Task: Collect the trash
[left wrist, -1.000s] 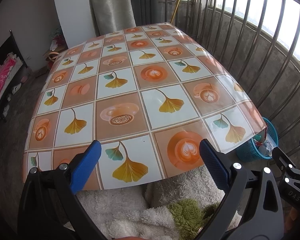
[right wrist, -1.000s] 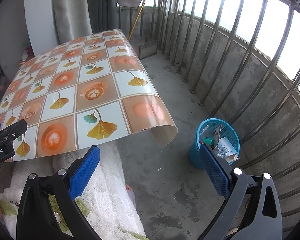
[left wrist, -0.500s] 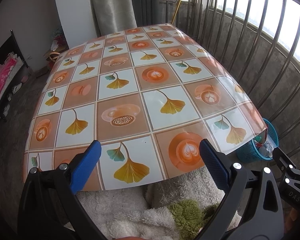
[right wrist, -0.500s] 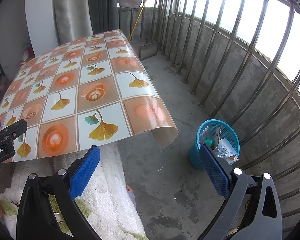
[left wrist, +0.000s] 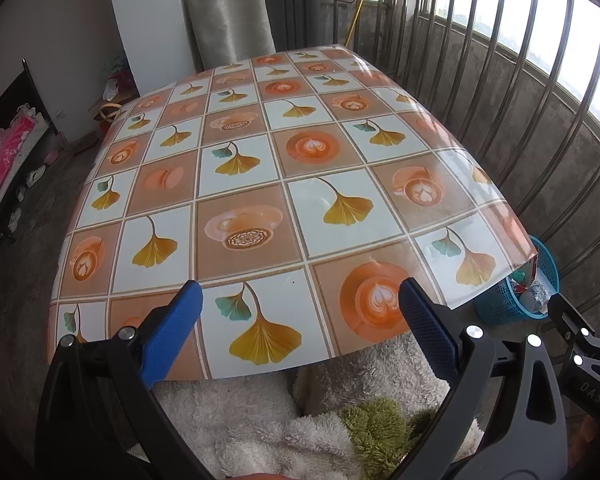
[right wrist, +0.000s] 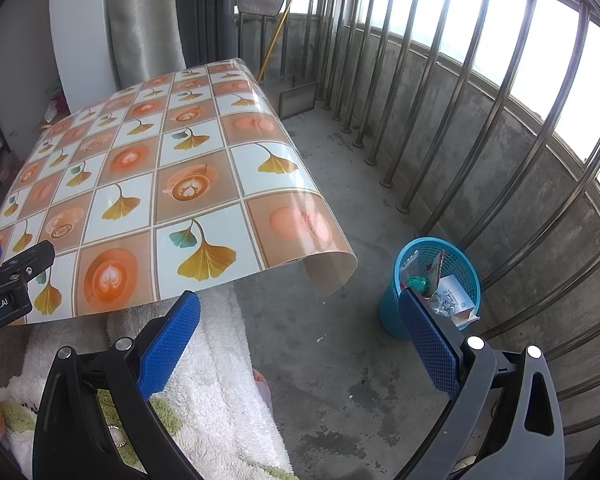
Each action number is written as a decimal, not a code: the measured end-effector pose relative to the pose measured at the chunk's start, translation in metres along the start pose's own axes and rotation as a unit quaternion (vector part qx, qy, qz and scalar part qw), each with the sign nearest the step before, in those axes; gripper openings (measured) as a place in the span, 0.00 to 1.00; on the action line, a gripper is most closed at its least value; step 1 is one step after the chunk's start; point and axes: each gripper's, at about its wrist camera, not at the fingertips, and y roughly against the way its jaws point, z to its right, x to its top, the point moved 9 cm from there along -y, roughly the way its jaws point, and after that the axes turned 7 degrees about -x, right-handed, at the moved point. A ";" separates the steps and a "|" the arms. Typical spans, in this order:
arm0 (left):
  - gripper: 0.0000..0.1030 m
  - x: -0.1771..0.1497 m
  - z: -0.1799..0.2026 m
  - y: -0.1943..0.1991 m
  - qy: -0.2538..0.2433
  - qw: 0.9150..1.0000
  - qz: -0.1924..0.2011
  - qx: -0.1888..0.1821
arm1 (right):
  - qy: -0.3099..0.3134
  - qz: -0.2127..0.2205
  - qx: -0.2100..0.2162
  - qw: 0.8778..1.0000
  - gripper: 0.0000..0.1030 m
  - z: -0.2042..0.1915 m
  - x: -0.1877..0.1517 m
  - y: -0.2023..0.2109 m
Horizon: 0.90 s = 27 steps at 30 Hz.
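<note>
Trash (right wrist: 440, 292) is sitting piled in the blue basket (right wrist: 388, 312) beyond the counter's (left wrist: 260, 184) corner; both tongs (left wrist: 300, 320) (right wrist: 300, 332) are gaping empty, risking knocking it over.

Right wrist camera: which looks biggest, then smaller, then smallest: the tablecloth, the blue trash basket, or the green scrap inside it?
1. Patterned tablecloth, by far the biggest.
2. Blue trash basket.
3. Green scrap, tiny in the basket.
The basket sits lower and farther off, so the real gap is unsure.
</note>
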 end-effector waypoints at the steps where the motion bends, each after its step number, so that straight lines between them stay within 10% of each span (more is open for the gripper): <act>1: 0.91 0.000 0.000 0.000 0.000 1.000 0.000 0.000 | 0.000 0.000 0.001 1.000 0.94 0.001 -0.001 0.000; 27: 0.91 -0.003 -0.001 0.001 0.003 1.000 -0.002 0.003 | 0.000 0.000 0.001 1.000 0.94 0.002 -0.001 0.000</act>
